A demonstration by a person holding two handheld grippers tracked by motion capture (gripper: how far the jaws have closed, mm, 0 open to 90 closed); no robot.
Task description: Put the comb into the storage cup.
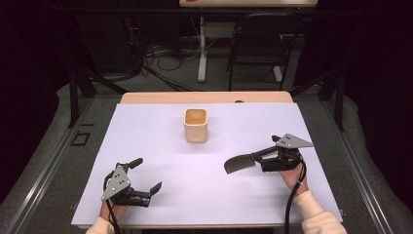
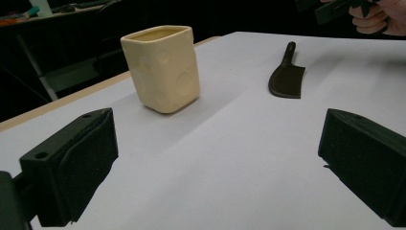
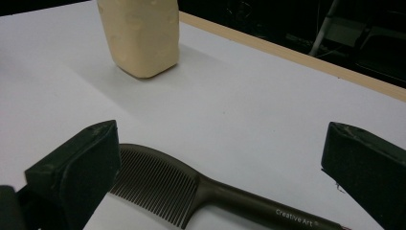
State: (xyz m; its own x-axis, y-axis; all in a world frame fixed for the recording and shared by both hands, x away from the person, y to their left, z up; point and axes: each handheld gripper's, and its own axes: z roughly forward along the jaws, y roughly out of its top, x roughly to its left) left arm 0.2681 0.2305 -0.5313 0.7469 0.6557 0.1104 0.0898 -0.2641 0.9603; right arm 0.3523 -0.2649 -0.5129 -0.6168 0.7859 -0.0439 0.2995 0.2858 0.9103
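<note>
Resting low over the near left part of the counter (image 1: 146, 146), the left tongs (image 1: 148, 175) stood with their jaws spread wide and nothing between them, a hand (image 1: 113, 210) gripping them from below. In the left gripper view the two black jaws framed bare white surface, with the cream cup (image 2: 163, 67) standing upright ahead and to the left and the dark comb (image 2: 287, 76) lying flat farther off to the right. The right tongs (image 1: 265, 152) were at the right side of the counter, held by the other hand (image 1: 293, 179), their jaws also wide apart. In the right gripper view the comb (image 3: 191, 191) lay flat on the white surface between those jaws, its teeth near the left jaw and its handle, printed "Creative Art", running toward the lower right; neither jaw clamped it. From the high view the comb's (image 1: 240, 163) toothed end pointed left, away from the tongs. The cup (image 1: 196, 125), squarish with rounded corners, stood near the middle of the counter toward its far edge, well apart from both tongs. Beyond the counter were a dark chair (image 1: 258, 44) and tangled cables (image 1: 160, 58) on the floor.
</note>
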